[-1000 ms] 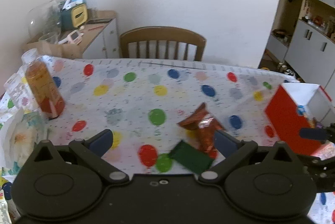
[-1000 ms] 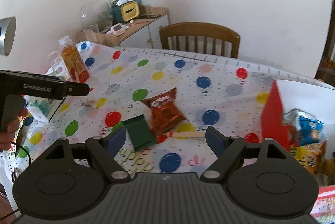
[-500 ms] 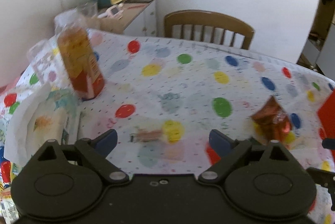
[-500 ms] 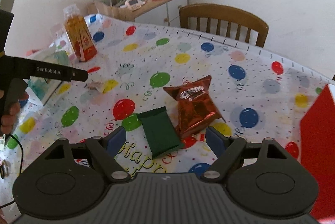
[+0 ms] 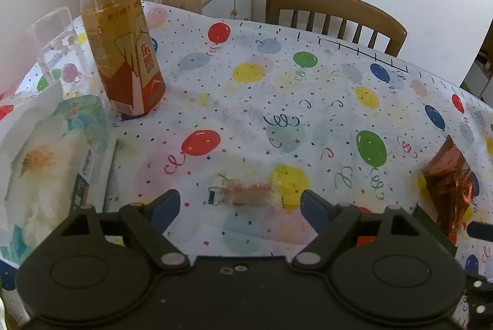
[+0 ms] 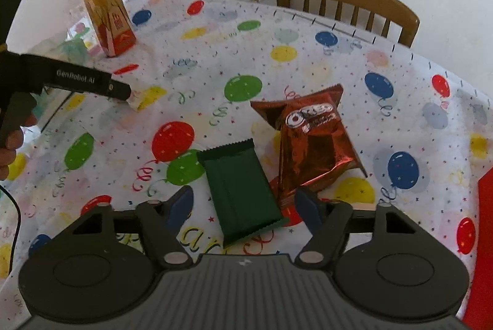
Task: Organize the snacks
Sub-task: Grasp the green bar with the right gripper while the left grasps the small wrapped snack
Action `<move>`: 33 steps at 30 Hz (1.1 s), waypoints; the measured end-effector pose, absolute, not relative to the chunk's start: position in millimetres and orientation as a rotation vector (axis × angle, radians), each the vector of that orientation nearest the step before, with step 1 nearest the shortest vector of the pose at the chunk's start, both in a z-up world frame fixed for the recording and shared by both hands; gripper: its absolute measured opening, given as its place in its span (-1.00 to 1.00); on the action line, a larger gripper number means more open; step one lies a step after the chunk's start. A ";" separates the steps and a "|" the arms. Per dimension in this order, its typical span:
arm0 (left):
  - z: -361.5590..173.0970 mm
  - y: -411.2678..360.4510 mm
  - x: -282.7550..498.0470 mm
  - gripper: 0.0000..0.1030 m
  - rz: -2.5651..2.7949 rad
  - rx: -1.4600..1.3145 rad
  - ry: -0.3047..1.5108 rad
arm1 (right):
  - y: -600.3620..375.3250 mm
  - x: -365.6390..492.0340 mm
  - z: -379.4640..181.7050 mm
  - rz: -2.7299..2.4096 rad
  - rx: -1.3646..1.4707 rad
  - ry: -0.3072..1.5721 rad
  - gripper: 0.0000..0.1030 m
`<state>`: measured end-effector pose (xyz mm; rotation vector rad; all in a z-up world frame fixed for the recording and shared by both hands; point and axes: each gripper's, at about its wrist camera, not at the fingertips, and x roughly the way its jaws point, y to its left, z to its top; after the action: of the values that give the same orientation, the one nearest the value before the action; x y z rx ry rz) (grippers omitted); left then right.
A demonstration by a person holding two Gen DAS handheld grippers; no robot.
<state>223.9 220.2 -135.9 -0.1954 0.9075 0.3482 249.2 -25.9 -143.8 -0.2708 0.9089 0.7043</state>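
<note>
Snacks: I am lowering both tools onto their targets on the tabletop.
Left tool [image 5: 238, 208] is closing around the clear-wrapped snack [image 5: 243, 191]; right tool [image 6: 243, 206] is closing around the green bar [image 6: 240, 191], neither gripped; squeeze next.

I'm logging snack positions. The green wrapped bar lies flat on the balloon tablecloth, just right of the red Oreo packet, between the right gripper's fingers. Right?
Not quite: in the right wrist view the green bar lies just left of the red Oreo packet, not right. It does lie flat on the tablecloth, between the closing fingers of the right gripper.
</note>
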 end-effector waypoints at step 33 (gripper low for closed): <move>-156.0 228.4 243.5 -0.22 0.348 -0.255 0.926 | -12.6 237.5 -153.1 0.670 -0.292 0.927 -0.10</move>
<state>243.5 228.4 -156.0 -0.2552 0.9259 0.3482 237.5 -12.6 -153.1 -0.2917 0.9268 0.6700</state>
